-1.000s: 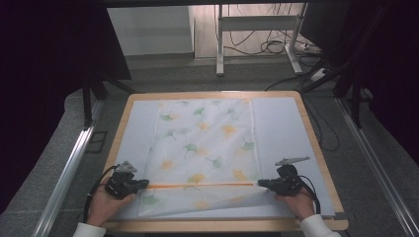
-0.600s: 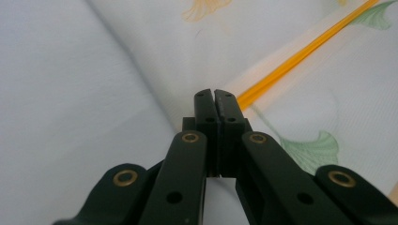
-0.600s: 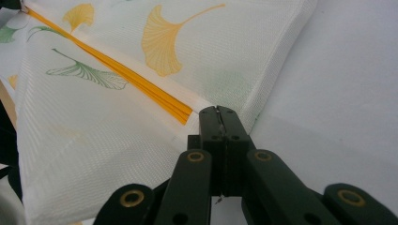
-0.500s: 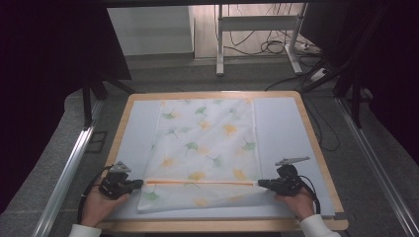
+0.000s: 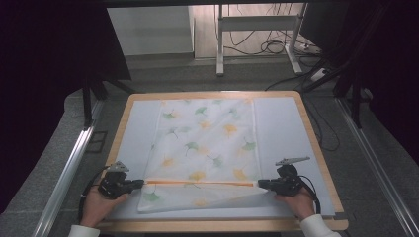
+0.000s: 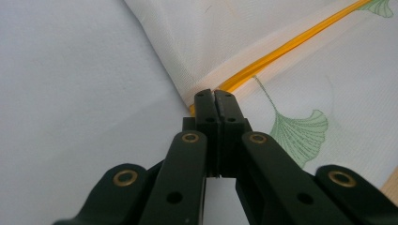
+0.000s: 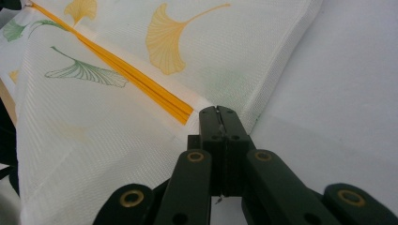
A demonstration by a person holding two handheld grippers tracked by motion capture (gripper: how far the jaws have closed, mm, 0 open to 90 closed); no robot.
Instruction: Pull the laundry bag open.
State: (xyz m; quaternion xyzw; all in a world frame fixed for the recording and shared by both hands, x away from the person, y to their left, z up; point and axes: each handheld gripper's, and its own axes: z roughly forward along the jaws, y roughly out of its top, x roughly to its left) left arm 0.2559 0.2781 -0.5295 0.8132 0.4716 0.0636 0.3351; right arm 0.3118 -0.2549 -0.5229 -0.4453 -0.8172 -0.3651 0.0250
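I am pinching the cloth (image 5: 205, 148) at both ends of its orange band (image 5: 200, 182), low in the frame — my left gripper (image 5: 133, 185) and my right gripper (image 5: 263, 184) each clamped tight on a corner. The cloth is lying mid-mat (image 5: 281, 123), its near flap folded toward me. If I am pulling unevenly, a corner may slip out or the fold may skew, I judge. Bare mat is flanking both sides; the table edge (image 5: 217, 226) is sitting close below my hands.
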